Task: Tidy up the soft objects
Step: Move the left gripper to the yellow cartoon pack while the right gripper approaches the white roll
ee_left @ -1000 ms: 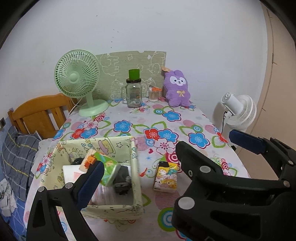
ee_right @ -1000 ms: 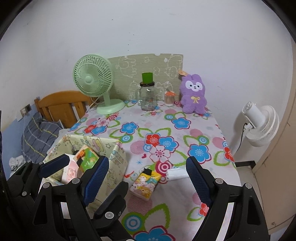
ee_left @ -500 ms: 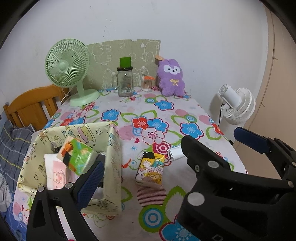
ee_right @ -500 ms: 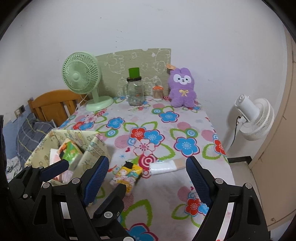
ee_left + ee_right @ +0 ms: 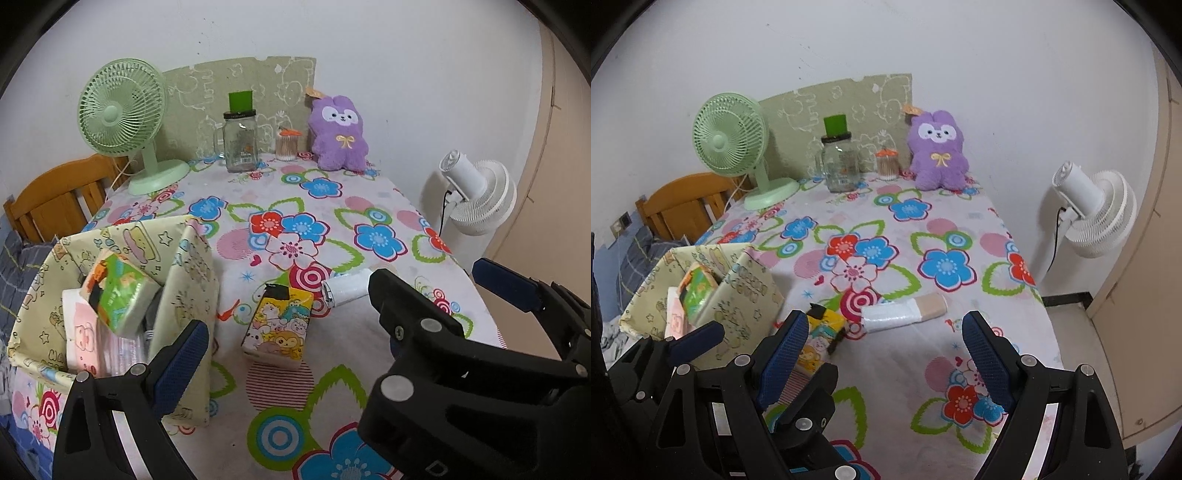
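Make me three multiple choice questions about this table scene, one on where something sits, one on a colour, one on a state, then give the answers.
1. Where does the cartoon tissue pack lie?
A. On the tablecloth, right of the fabric bin
B. Inside the bin
C. Beside the glass jar

2. What colour is the plush toy?
A. Green
B. Purple
C. White

3. How does the right gripper stand?
A. Shut on the white roll
B. Shut on the tissue pack
C. Open, holding nothing

Answers: A, it rests on the cloth outside the bin wall; B, its fur is purple; C, its pads stand wide apart with only tablecloth between them.
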